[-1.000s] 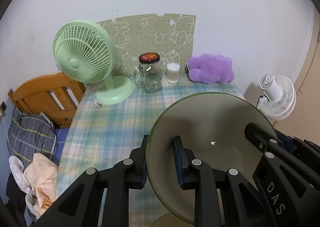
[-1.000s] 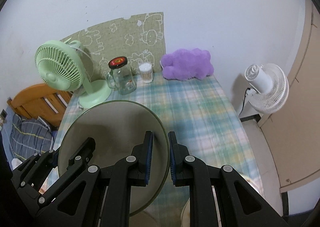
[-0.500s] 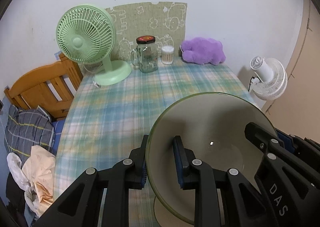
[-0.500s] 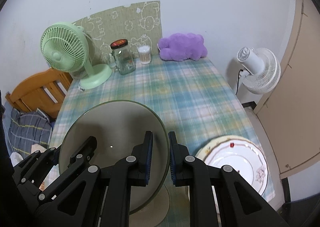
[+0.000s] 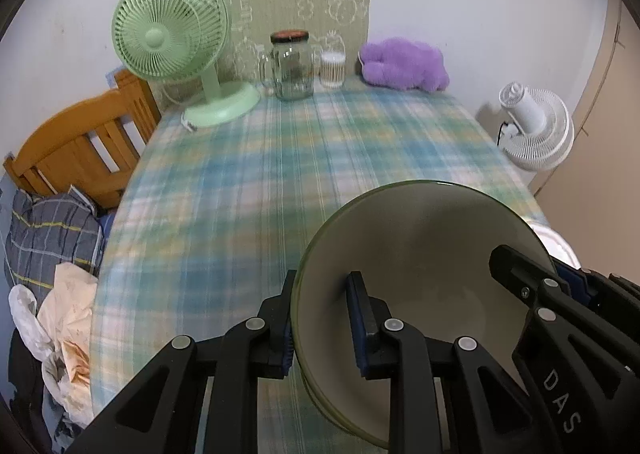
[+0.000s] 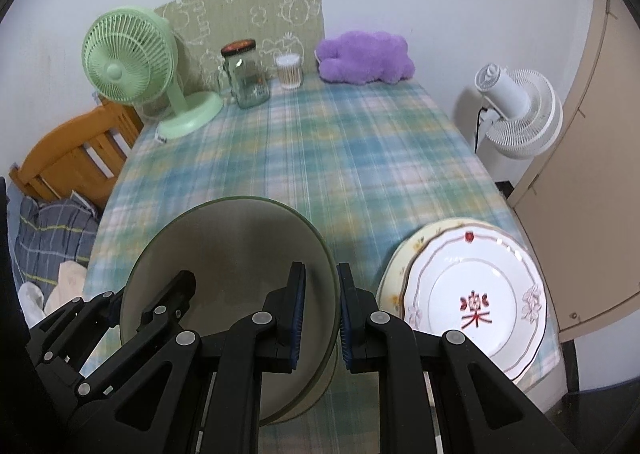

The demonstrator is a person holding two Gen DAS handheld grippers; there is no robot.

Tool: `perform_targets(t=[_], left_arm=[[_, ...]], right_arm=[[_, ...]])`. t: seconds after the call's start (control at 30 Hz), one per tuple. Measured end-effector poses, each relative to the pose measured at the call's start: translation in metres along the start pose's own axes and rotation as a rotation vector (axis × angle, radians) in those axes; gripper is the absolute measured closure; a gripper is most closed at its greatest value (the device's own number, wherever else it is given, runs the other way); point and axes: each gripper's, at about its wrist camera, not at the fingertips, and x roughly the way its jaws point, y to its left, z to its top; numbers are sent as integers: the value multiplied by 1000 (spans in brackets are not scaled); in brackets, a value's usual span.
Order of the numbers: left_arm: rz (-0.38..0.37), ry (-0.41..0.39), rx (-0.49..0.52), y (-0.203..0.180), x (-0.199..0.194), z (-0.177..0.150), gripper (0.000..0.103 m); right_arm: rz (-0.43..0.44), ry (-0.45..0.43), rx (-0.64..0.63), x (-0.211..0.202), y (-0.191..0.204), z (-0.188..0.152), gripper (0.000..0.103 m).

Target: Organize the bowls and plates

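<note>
Gripping opposite rims, the left gripper (image 5: 320, 318) and right gripper (image 6: 321, 310) hold a wide, shallow olive-green bowl (image 5: 420, 254), its smooth inside empty, above the checked tablecloth (image 5: 280, 174).

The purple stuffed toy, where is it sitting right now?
The purple stuffed toy lies at the far end of the table against the wall, right of the small cup of cotton swabs and the glass jar.
</note>
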Motion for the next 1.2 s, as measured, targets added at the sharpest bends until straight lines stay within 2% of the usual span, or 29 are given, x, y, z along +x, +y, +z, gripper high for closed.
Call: perform_targets(t=[0.23, 0.57, 0.77, 0.87, 1.1, 1.2], left_arm=[[0, 55, -17, 3, 13, -18, 82], [19, 110, -4, 5, 27, -28, 82], [32, 102, 31, -3, 31, -27, 82], [22, 129, 20, 0, 37, -27, 80], [43, 103, 62, -5, 37, -29, 80], [54, 95, 77, -7, 37, -32, 80]], right_arm=[[6, 54, -13, 15, 1, -16, 85], [19, 110, -20, 32, 2, -27, 85], [14, 124, -6, 36, -4, -30, 85], [11, 112, -11, 37, -3, -29, 85], [-16, 95, -30, 40, -1, -32, 85], [-42, 116, -46, 49, 1, -33, 85]])
